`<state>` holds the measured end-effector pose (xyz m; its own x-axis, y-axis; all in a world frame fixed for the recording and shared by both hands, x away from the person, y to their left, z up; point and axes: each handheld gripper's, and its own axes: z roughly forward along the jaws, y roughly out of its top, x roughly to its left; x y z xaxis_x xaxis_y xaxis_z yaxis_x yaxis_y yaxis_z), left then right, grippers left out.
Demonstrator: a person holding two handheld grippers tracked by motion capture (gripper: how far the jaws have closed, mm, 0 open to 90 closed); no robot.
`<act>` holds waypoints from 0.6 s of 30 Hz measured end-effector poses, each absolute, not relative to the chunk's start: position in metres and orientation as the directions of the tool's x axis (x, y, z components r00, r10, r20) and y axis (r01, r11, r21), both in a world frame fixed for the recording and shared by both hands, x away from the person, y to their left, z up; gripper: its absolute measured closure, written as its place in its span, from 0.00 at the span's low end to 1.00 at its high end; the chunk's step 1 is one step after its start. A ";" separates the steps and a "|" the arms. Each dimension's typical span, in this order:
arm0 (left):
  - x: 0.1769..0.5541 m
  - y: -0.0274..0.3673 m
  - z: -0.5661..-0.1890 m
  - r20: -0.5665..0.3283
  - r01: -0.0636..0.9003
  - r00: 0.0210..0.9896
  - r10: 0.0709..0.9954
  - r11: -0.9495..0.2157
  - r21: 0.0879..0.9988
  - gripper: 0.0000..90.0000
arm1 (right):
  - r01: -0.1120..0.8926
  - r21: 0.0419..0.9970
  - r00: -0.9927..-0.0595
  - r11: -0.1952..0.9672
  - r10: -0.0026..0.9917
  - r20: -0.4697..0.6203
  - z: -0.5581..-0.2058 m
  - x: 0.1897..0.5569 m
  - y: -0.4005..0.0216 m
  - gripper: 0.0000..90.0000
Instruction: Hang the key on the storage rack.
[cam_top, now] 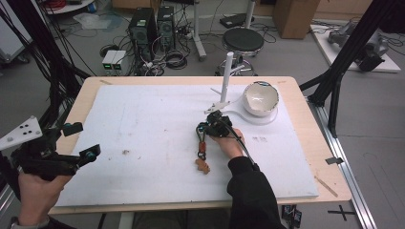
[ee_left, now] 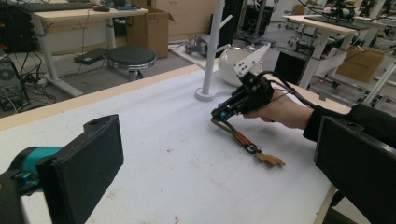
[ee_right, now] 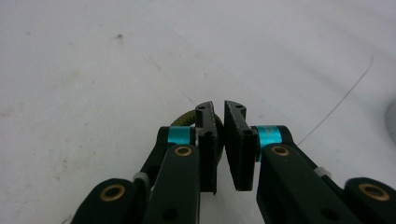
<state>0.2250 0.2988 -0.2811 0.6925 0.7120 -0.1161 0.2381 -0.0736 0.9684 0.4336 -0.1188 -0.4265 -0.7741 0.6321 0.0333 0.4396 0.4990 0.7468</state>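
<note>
left gripper (cam_top: 81, 140) fingers spread, right gripper (cam_top: 202, 128) fingers pinched

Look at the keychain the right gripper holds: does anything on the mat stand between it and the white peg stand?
Nothing visible does. The right gripper pinches the keychain by its loop, and the bare white mat runs from there to the white peg stand.

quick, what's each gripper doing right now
Left gripper: open, holding nothing, at the table's left edge.
Right gripper: shut on the olive-green cord loop of the keychain.
</note>
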 end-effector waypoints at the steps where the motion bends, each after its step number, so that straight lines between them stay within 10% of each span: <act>1: 0.225 0.299 -0.281 -0.114 0.237 0.693 0.712 -0.076 0.969 0.02 | 0.436 0.758 -0.770 0.485 0.637 0.036 -0.424 0.433 -0.121 0.93; 18: 0.231 0.290 -0.276 -0.103 0.221 0.711 0.696 -0.082 0.972 0.02 | 0.253 0.922 -0.740 0.294 0.673 -0.012 -0.340 0.394 -0.165 0.94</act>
<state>0.2314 0.2901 -0.2758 0.7106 0.6960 -0.1032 0.2210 -0.0816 0.9719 0.3938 -0.1655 -0.3405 -0.7396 0.6730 -0.0118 0.2527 0.2939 0.9218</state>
